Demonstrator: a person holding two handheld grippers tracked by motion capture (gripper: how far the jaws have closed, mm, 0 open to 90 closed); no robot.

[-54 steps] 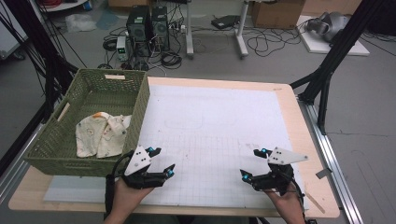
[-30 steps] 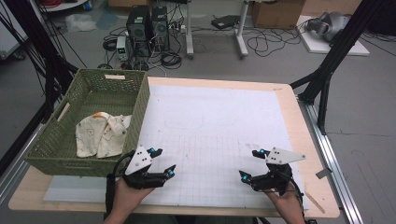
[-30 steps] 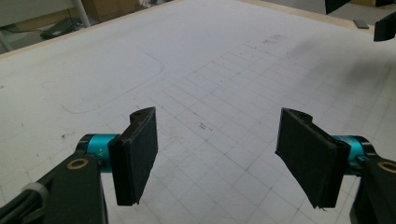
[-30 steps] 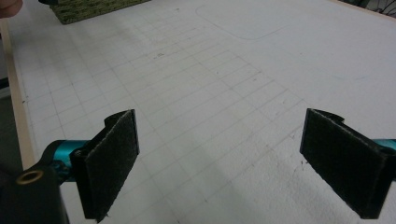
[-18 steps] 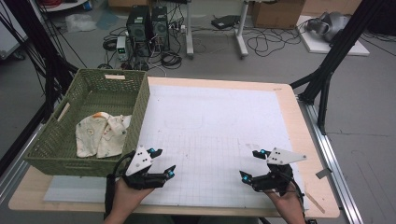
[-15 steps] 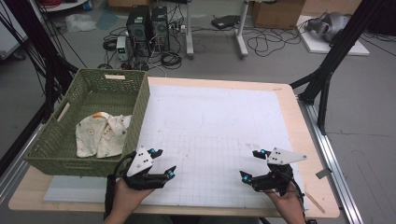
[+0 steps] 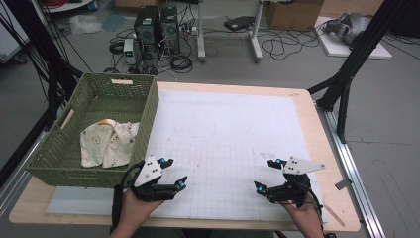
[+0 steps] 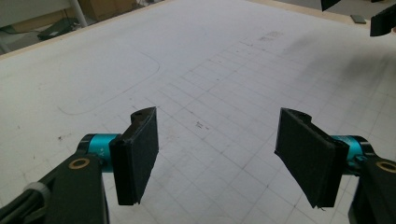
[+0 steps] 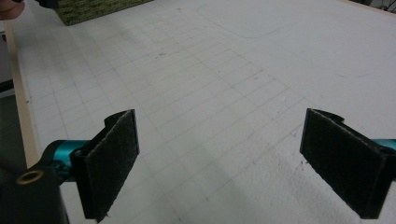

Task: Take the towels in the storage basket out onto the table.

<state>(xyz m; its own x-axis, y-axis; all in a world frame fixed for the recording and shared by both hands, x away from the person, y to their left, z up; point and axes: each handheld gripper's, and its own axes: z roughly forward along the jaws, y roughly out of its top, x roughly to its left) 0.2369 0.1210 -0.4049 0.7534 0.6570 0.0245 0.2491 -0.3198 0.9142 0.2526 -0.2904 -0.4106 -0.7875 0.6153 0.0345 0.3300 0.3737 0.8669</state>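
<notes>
My left gripper (image 7: 174, 173) rests near the table's front edge, just right of the green basket (image 7: 59, 158); its jaws stand wide apart with nothing between them (image 8: 219, 154). My right gripper (image 7: 265, 174) sits at the front right, also open and empty (image 9: 219, 158). A cream patterned cloth (image 7: 106, 143) lies crumpled inside the basket, apart from both grippers. A white gridded mat (image 7: 223, 134) covers the table between and beyond the grippers.
The basket takes up the table's left side. A wooden stick (image 7: 335, 214) lies at the front right corner. Black frame legs (image 7: 346, 74) stand off the right edge. Computers and cables (image 7: 158, 29) sit on the floor beyond the far edge.
</notes>
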